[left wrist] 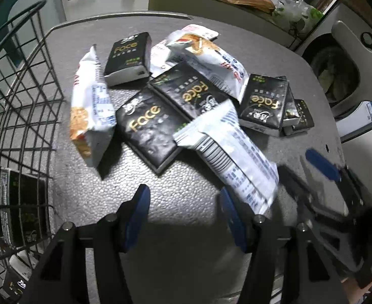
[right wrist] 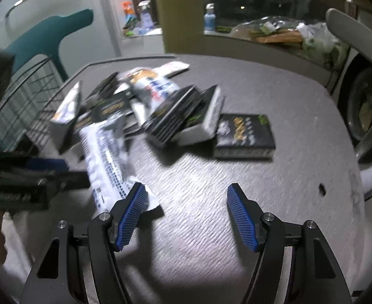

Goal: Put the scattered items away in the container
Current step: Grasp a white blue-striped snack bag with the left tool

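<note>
A heap of black "Face" tissue packs (left wrist: 149, 124) and white snack bags (left wrist: 91, 106) lies on the grey table (left wrist: 186, 197). A black wire basket (left wrist: 21, 106) stands at the left and holds a black pack (left wrist: 26, 210). My left gripper (left wrist: 184, 202) is open and empty, low over the table, with a white bag (left wrist: 233, 157) beside its right finger. My right gripper (right wrist: 186, 202) is open and empty; the same white bag (right wrist: 107, 157) lies against its left finger. A lone black pack (right wrist: 244, 134) lies ahead of it. The heap (right wrist: 160, 111) is blurred there.
A washing machine (left wrist: 338, 76) stands at the right past the table edge. A shelf with bags of greens (left wrist: 274, 0) runs along the back. A teal chair (right wrist: 51, 38) stands behind the basket. The right gripper also shows in the left wrist view (left wrist: 333, 174).
</note>
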